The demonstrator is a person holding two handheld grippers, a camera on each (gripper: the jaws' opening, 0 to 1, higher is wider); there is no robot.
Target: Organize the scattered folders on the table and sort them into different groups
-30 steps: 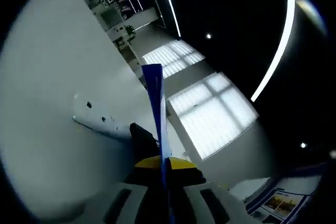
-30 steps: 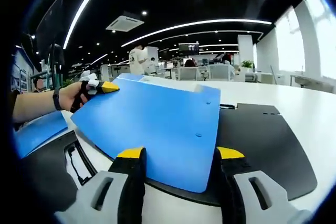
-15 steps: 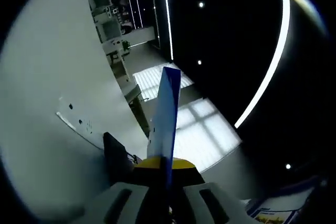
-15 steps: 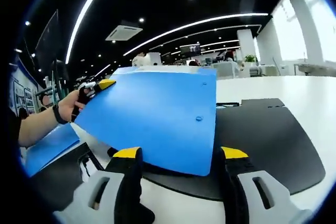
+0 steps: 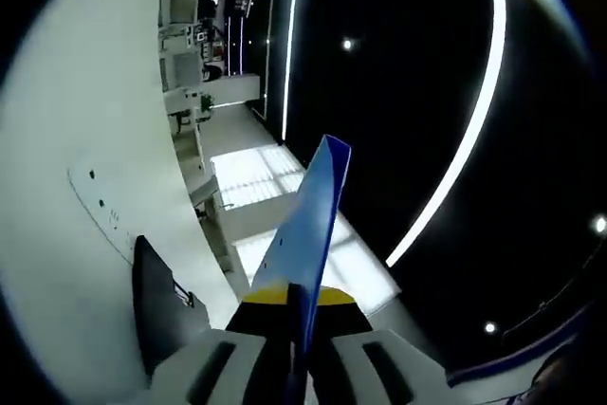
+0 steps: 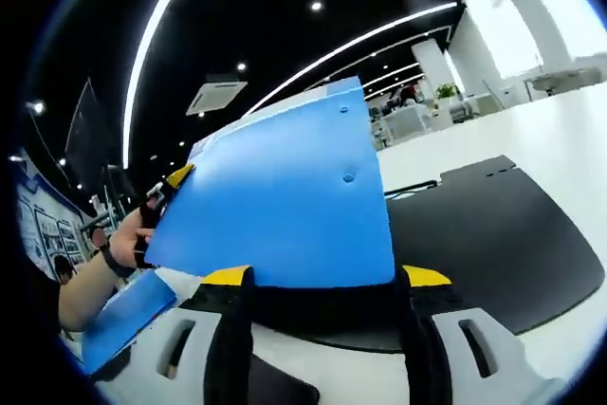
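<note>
A blue folder (image 6: 285, 206) is lifted off the table and tilted up on its lower edge. My left gripper (image 6: 174, 180), held by a person's hand (image 6: 119, 248), is shut on its far left corner. In the left gripper view the same blue folder (image 5: 311, 220) runs edge-on between the closed yellow fingertips of the left gripper (image 5: 294, 297). My right gripper (image 6: 327, 280) stands open, its two jaws wide apart on either side of the folder's near edge, not pinching it. A black folder (image 6: 484, 225) lies flat on the white table (image 6: 569, 120) behind it.
A second blue folder (image 6: 123, 315) lies at the lower left. In the left gripper view a black folder (image 5: 156, 305) rests on the white table (image 5: 76, 187). Office desks, people and windows stand far behind, under ceiling light strips.
The left gripper has raised its corner, so the blue folder has swung from nearly flat to steeply tilted. The right gripper has stayed open at the near edge.
</note>
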